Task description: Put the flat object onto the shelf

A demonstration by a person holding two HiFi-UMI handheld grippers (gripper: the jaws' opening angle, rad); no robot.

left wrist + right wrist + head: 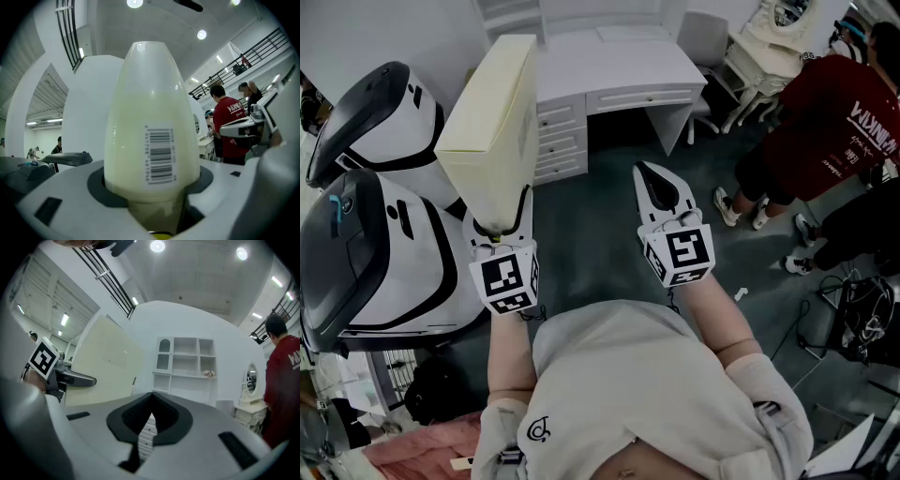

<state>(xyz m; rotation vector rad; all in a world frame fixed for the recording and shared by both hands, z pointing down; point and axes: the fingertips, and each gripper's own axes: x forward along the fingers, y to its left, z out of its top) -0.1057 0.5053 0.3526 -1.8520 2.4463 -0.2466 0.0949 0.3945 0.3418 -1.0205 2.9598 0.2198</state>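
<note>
Clamping flat object point(140, 93), barcode point(160, 156) gripper-view only

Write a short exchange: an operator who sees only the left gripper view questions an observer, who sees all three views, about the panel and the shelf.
Operator: The panel fills my view, held by the left gripper. Where is the shelf?
Observer: The right gripper view shows the white shelf ahead, to the right of the panel.
Operator: Is the right gripper free to help?
Observer: Yes. The right gripper is shut with nothing in it, beside the left one in the head view.
</note>
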